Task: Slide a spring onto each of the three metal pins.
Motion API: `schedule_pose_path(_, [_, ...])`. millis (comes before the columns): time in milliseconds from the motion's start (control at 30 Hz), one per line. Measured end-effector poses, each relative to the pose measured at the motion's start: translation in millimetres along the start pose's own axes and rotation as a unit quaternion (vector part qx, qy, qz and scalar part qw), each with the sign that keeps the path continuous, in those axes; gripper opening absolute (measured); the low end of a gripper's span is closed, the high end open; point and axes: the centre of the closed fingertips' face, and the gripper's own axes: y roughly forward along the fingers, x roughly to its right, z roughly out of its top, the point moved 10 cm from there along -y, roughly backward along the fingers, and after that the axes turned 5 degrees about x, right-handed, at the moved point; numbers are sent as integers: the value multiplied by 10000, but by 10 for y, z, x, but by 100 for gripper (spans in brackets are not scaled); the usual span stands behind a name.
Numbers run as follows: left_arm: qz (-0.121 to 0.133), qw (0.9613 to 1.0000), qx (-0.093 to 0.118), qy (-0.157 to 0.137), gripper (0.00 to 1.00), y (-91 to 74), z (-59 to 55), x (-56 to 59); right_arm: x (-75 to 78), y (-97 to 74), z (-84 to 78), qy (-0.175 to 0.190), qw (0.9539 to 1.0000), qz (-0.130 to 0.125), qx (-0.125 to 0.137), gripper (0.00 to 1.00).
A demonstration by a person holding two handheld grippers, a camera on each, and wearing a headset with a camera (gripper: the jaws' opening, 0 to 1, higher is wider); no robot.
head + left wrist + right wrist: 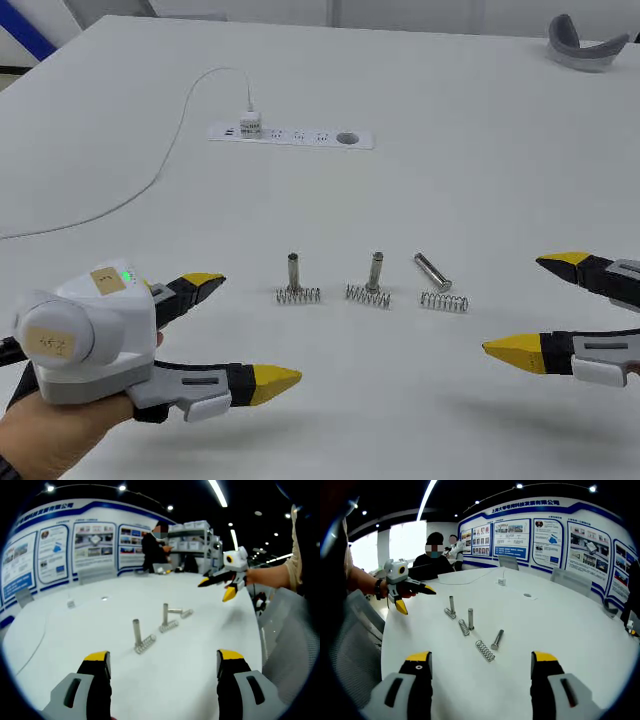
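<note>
Left gripper (252, 330) and right gripper (517, 305) both spread wide, empty, and a clumsy pinch could flick a spring (298, 295) away or topple an upright pin (293, 270).

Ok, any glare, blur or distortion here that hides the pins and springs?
Head view: even soft light, pins and springs sharp, faint shadows on the table under the left gripper and right gripper. Left gripper view: strong fisheye bending, bright ceiling strips, parts small but readable. Right gripper view: same bending, coils of the nearest spring distinct.
</note>
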Motion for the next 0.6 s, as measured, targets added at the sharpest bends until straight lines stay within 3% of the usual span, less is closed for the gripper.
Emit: schedule_pose_path(600, [15,10000,15,-8,89,13,9,6,148,74,143,-106,9998,-108,-92,78])
